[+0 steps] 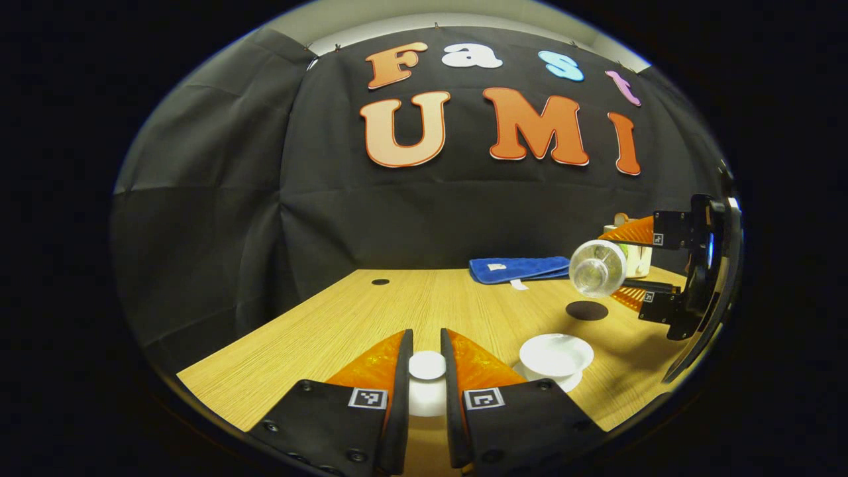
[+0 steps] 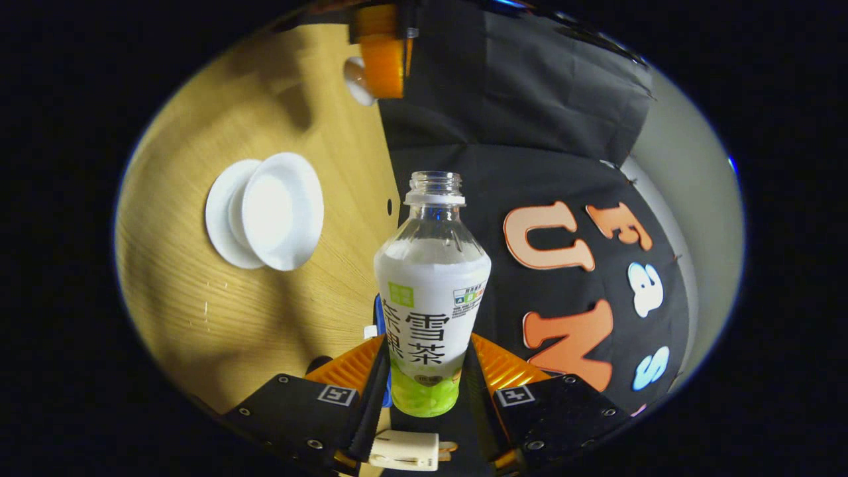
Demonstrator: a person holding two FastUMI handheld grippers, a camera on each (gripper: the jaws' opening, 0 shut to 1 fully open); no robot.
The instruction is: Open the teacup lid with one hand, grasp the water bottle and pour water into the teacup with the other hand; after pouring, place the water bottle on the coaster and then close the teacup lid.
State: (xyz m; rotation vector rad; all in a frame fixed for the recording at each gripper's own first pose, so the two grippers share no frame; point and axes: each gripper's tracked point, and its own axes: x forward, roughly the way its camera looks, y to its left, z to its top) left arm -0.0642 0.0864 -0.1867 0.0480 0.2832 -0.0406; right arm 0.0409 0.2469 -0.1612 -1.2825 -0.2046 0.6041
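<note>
Lid clamped in left gripper | bottle tilted, gripped by right gripper | teacup uncovered

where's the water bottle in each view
Left gripper view: the water bottle is at the right, lying sideways between the fingers of the right hand-held gripper, mouth toward the camera, above the teacup.
Right gripper view: it stands centre frame, gripped low down, mouth away from the camera.
Shared landmark: the open white teacup, left of the bottle in the right gripper view.
</note>
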